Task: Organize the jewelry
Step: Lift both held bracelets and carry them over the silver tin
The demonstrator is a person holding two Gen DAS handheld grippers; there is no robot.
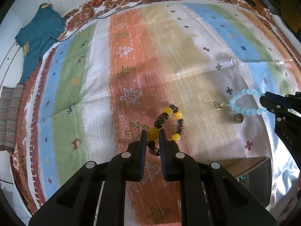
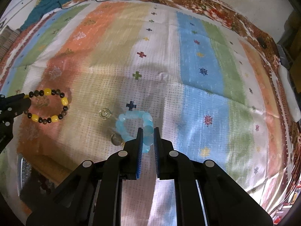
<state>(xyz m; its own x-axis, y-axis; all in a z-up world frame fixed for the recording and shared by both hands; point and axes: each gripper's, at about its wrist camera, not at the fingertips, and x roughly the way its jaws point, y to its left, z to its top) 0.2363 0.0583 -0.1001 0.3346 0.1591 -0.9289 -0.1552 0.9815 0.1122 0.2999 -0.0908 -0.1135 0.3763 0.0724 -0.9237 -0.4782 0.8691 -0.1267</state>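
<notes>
Right wrist view, gold ring [image 2: 104, 114], silver ring [image 2: 116, 139] beside blue bracelet [image 2: 134, 127]

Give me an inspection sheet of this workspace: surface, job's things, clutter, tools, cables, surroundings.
Surface: striped patterned cloth, creased, over a brown-bordered rug.
Job's things: yellow-and-brown bead bracelet; pale blue bead bracelet; gold ring and second ring on the cloth; open jewelry box at the near edge.
Clutter: teal garment, folded striped cloth.
Tools: left tool shut on a yellow bead; right tool shut on the blue bracelet.
Cables: black and white cables across the far rug edge.
Surroundings: pale floor; the rest is too dark to tell.
</notes>
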